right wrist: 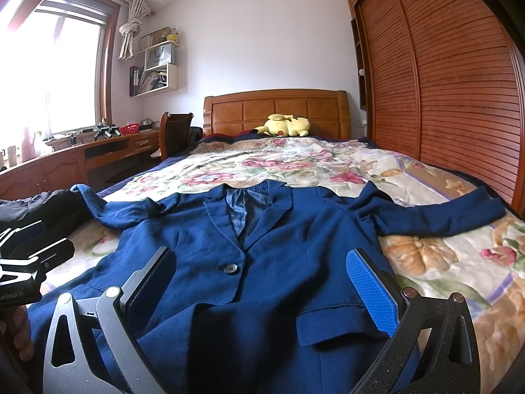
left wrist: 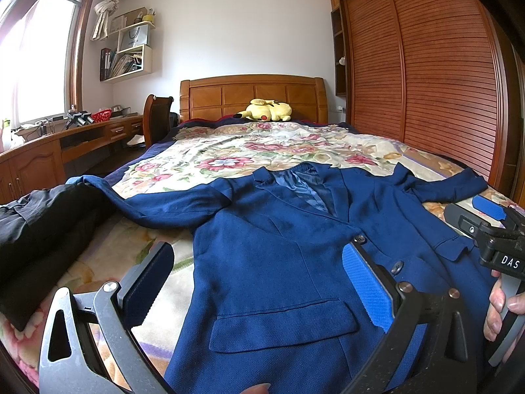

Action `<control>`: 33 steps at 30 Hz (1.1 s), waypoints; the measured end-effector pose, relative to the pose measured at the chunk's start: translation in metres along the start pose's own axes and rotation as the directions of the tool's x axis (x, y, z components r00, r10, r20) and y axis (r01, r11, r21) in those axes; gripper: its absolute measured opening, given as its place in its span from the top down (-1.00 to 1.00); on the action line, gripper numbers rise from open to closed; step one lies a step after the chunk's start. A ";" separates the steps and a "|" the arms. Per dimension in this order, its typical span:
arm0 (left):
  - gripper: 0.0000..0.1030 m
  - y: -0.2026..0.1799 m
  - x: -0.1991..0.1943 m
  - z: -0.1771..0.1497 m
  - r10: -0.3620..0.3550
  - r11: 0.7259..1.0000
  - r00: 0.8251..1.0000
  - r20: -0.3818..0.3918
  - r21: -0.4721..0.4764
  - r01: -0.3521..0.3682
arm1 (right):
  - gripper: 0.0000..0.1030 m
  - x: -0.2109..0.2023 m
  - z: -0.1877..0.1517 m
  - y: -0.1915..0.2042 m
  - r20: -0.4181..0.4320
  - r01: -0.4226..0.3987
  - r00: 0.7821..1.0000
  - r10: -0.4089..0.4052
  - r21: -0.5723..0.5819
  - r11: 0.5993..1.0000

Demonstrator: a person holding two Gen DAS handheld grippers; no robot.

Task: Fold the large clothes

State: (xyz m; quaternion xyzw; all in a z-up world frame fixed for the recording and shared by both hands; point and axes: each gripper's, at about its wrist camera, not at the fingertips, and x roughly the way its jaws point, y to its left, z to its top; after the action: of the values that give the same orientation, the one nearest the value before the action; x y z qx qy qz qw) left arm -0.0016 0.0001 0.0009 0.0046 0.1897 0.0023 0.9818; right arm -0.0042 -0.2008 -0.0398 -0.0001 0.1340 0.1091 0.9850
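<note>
A navy blazer [right wrist: 269, 262] lies face up across the foot of a bed [right wrist: 426, 262] covered in a floral blanket, collar toward the wooden headboard [right wrist: 275, 111] and both sleeves spread outward. Its front is buttoned, with pocket flaps showing on each side. The left gripper [left wrist: 259, 282] hangs low over the blazer's left half, jaws spread wide and holding nothing; one blue pad sits above the buttons, the other finger just beyond the jacket's edge, over the blanket. The right gripper [right wrist: 265, 292] is poised over the blazer's middle and right half, likewise wide apart and empty, the jacket's button visible between its fingers. In the left wrist view, the right gripper's body and the hand [left wrist: 498, 312] gripping it show at the far right. A dark garment [left wrist: 39, 239] is piled beside the left sleeve. A yellow plush toy [right wrist: 285, 126] rests by the headboard.
</note>
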 end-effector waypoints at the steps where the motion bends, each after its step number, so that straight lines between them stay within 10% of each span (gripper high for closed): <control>1: -1.00 0.000 0.000 0.000 0.000 1.000 1.000 0.000 0.000 0.000 | -1.00 0.000 0.000 0.000 0.000 0.000 1.000 0.000 0.000 1.000; 33: -1.00 0.000 -0.001 0.000 0.006 1.000 1.000 -0.006 0.002 -0.006 | -1.00 0.004 0.000 0.000 -0.010 -0.010 1.000 0.010 -0.003 1.000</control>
State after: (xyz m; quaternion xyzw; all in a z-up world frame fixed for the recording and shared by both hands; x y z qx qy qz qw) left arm -0.0025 0.0005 0.0010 0.0062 0.1926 0.0051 0.9812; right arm -0.0006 -0.1995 -0.0404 -0.0015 0.1387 0.1145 0.9837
